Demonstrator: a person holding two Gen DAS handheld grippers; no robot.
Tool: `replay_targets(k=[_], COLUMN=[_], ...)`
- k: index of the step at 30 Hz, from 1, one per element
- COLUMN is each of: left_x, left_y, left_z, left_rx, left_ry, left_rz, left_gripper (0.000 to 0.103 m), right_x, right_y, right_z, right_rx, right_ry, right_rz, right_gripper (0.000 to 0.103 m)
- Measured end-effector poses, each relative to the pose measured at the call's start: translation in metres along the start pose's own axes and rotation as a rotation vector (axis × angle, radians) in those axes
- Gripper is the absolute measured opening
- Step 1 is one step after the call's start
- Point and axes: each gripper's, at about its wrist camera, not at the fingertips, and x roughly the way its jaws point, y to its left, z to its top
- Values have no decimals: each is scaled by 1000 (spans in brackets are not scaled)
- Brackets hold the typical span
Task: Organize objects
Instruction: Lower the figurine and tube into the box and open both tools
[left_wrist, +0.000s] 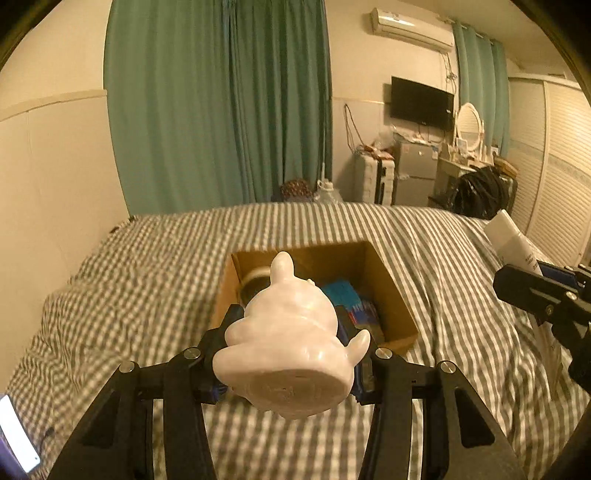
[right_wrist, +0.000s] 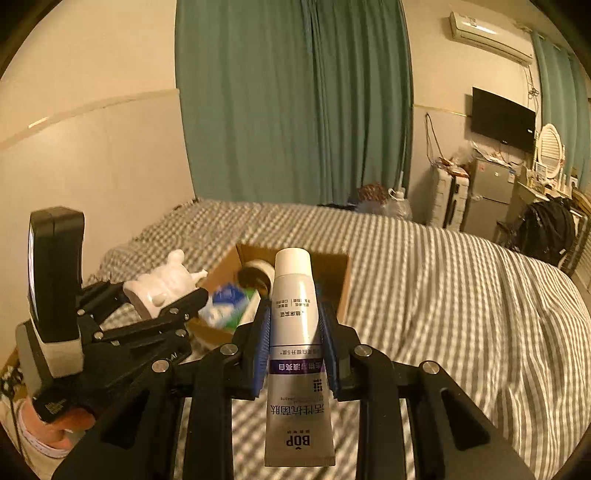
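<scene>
The left tool (left_wrist: 291, 354) clamps a white figurine (left_wrist: 291, 343) just short of the cardboard box (left_wrist: 391, 295) on the bed (left_wrist: 147, 280). The right tool (right_wrist: 295, 332) grips a white tube (right_wrist: 295, 325), cap toward the box.

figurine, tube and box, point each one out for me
figurine (left_wrist: 291, 332): left wrist view, on its white body.
tube (right_wrist: 295, 306): right wrist view, on its white upper body below the cap.
box (left_wrist: 384, 284): left wrist view, on its right inner wall.
</scene>
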Motion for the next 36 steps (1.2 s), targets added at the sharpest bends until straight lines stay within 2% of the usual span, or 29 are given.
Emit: replay_targets(k=[5, 12, 17, 23, 28, 30, 32, 34, 36], left_x=[23, 66, 102, 125, 135, 138, 136, 133, 127], left_y=[9, 13, 7, 4, 5, 6, 7, 8, 9], left_z=[22, 36, 31, 19, 13, 11, 12, 14, 16], left_rx=[-4, -7, 9, 2, 9, 7, 6, -6, -22], left_ry=[-23, -12, 40, 85, 116, 130, 133, 127, 134], left_rz=[20, 8, -16, -86, -102, -116, -105, -93, -100], left_gripper=[50, 50, 50, 50, 51, 56, 78, 83, 83], right_x=[35, 91, 129, 164, 180, 179, 176, 167, 157], right_y=[-2, -10, -19, -21, -24, -24, -25, -24, -24], right_z=[30, 46, 48, 41, 31, 29, 32, 33, 36], right_rx=[-1, 31, 79, 76, 87, 91, 93, 94, 95], right_ry=[-11, 23, 55, 100, 127, 125, 123, 106, 99], right_rz=[15, 33, 61, 28, -3, -10, -19, -34, -46], right_gripper=[25, 25, 25, 25, 25, 31, 53, 59, 59])
